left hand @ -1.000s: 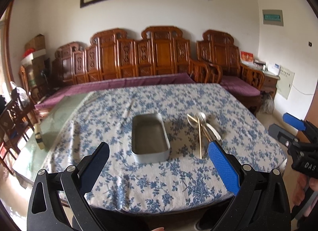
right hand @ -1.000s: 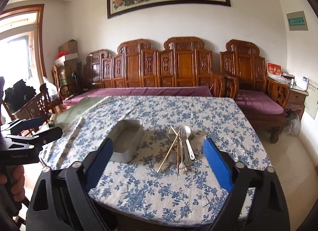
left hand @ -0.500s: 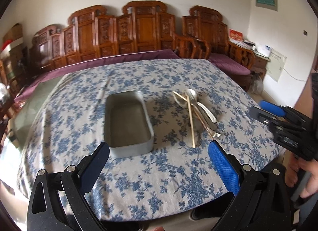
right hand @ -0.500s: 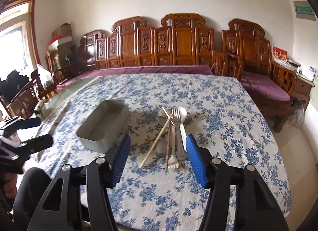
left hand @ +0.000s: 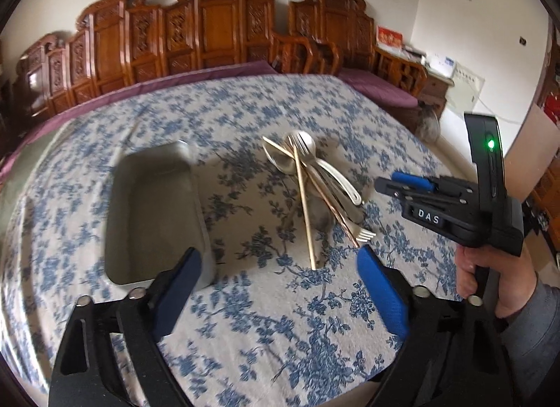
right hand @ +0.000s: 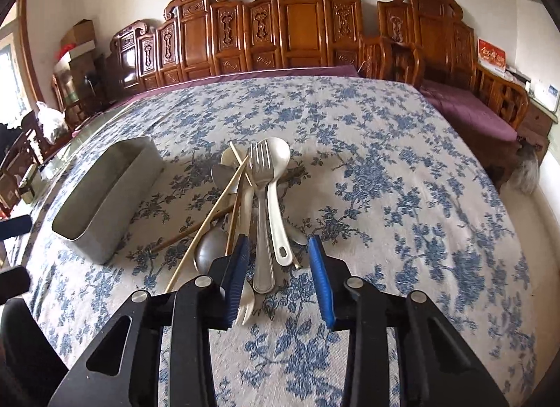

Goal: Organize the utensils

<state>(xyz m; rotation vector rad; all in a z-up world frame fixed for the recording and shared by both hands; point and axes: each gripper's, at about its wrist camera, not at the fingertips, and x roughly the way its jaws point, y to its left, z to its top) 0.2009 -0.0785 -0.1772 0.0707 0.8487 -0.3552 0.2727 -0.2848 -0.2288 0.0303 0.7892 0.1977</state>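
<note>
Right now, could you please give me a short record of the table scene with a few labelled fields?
surface: table with blue floral cloth
container: metal tin, empty, left of the pile
utensils: loose pile of forks, spoons and chopsticks on the cloth
left tool: open, holding nothing, near the tin's corner
right tool: jaws have just been narrowing, not gripping; fork and spoon handles lie between them
task state: nothing in the tin yet

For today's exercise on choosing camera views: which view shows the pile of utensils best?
The right wrist view: the pile of utensils lies close and sharp ahead of the right hand-held gripper, so fork, spoons and chopsticks can be told apart. The left wrist view shows the same pile smaller, off to the right and slightly blurred.
</note>
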